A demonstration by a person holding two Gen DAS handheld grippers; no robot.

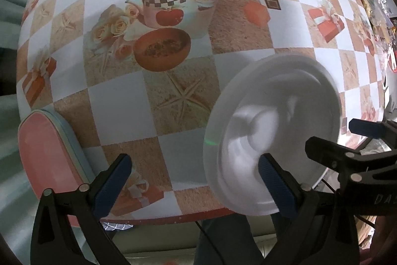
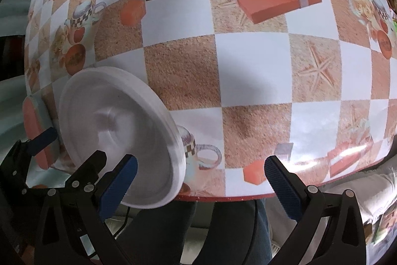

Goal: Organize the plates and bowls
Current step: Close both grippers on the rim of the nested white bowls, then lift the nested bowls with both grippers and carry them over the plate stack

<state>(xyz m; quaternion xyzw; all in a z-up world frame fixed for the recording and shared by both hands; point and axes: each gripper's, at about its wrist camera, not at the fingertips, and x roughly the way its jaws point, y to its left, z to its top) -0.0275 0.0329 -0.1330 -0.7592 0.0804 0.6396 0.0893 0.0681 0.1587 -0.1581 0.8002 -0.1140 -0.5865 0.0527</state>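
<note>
The table [image 2: 250, 71] is covered by a glossy checked cloth of white and sand-coloured squares printed with starfish, teapots and red gift boxes; its near edge runs just ahead of both tools, with the operator's dark-trousered legs below it. A pink, blue-edged chair back [image 1: 47, 148] stands against the table's left edge.

The task item is a stack of white round plates with raised rims [image 1: 273, 133]. It appears tilted steeply, its face towards the cameras, low over the near table edge between the two tools. Motion blur hides whether its lower rim touches the table.

Handling judgement: the plates look rigid, smooth and probably light, foam or plastic. The surface is likely slippery. Take hold across the rim, pads on opposite faces, and keep the stack together.

Left tool [image 1: 196, 188]: jaws spread wide, nothing between them. Its right pad overlaps the plates' lower rim in the left wrist view; contact cannot be confirmed.

Right tool [image 2: 201, 180]: jaws likewise spread wide, gripping nothing. Its left pad sits in front of the plates' lower rim.

Both tools point forward and down at the table.
</note>
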